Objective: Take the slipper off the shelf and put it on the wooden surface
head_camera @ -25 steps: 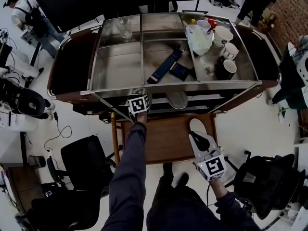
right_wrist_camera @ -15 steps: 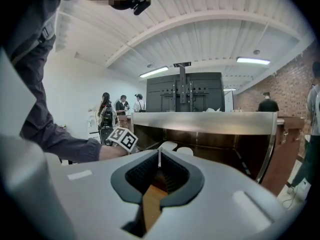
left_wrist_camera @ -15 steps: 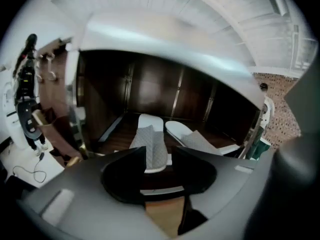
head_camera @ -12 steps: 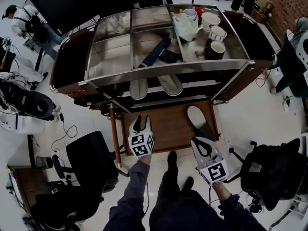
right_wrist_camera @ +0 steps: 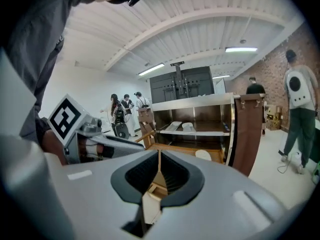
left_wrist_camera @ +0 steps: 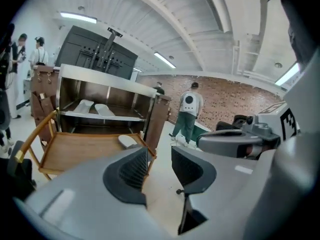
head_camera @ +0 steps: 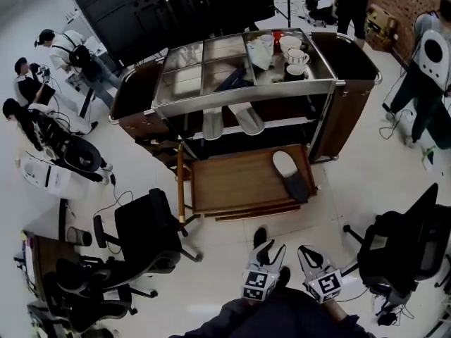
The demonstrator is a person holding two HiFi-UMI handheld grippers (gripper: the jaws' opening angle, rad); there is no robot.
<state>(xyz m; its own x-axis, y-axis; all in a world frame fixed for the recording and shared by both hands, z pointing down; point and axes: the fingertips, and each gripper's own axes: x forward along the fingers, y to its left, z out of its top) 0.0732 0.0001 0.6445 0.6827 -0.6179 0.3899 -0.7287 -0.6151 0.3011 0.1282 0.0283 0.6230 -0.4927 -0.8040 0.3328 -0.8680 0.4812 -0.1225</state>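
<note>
Open floor (head_camera: 211, 259) parts the near edge of the wooden surface (head_camera: 232, 185) from the spread, empty left gripper (head_camera: 268, 253) and the pressed-together right gripper (head_camera: 311, 253). The white-and-grey slipper (head_camera: 290, 175) lies along that surface's right edge

A steel-topped cart (head_camera: 243, 94) stands on the pale floor (head_camera: 211, 280), its top divided into compartments; white cups (head_camera: 292, 51) crowd the right-hand one, and a dark flat item (head_camera: 230, 80) lies aslant in the middle. On the shelf (head_camera: 285, 122) beneath the top, two pale slippers (head_camera: 213, 123) lie side by side, just apart. In front of the cart sits a low wooden desk (head_camera: 232, 183), with one slipper (head_camera: 290, 175) lying near its right edge. Black office chairs (head_camera: 144, 234) stand on the floor to either side.
</note>
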